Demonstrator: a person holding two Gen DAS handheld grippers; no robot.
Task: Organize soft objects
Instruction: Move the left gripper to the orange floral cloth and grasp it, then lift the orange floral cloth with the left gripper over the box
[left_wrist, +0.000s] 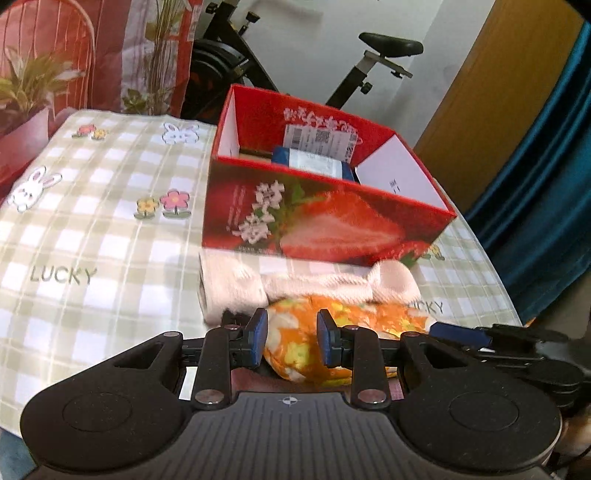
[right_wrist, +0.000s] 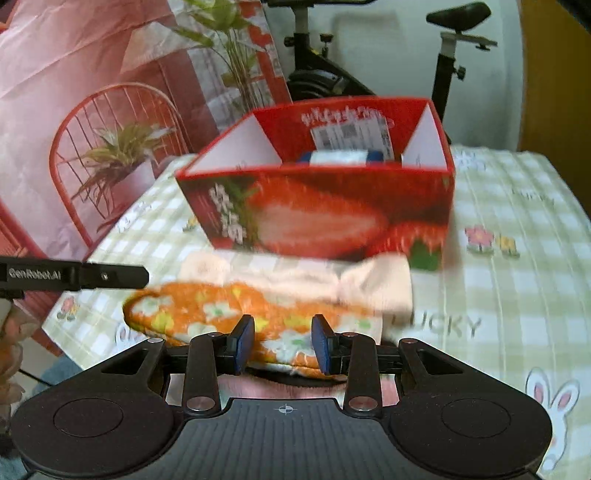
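An orange floral soft pouch (left_wrist: 295, 347) lies between the blue pads of my left gripper (left_wrist: 291, 341), which is shut on one end of it. My right gripper (right_wrist: 282, 345) is shut on the other end of the same pouch (right_wrist: 221, 310). A white rolled towel (left_wrist: 280, 288) lies just behind the pouch and also shows in the right wrist view (right_wrist: 332, 280). Behind it stands an open red strawberry box (left_wrist: 325, 218), seen in the right wrist view too (right_wrist: 325, 210), holding a blue-and-white pack (left_wrist: 314, 162). My right gripper's fingers (left_wrist: 461, 332) show at the right in the left wrist view.
A checked tablecloth with rabbits and flowers (left_wrist: 92, 221) covers the table (right_wrist: 517, 258). An exercise bike (left_wrist: 369, 66) stands behind the box. A red chair with plants (right_wrist: 110, 155) is at the left. A blue curtain (left_wrist: 546, 184) hangs right of the table edge.
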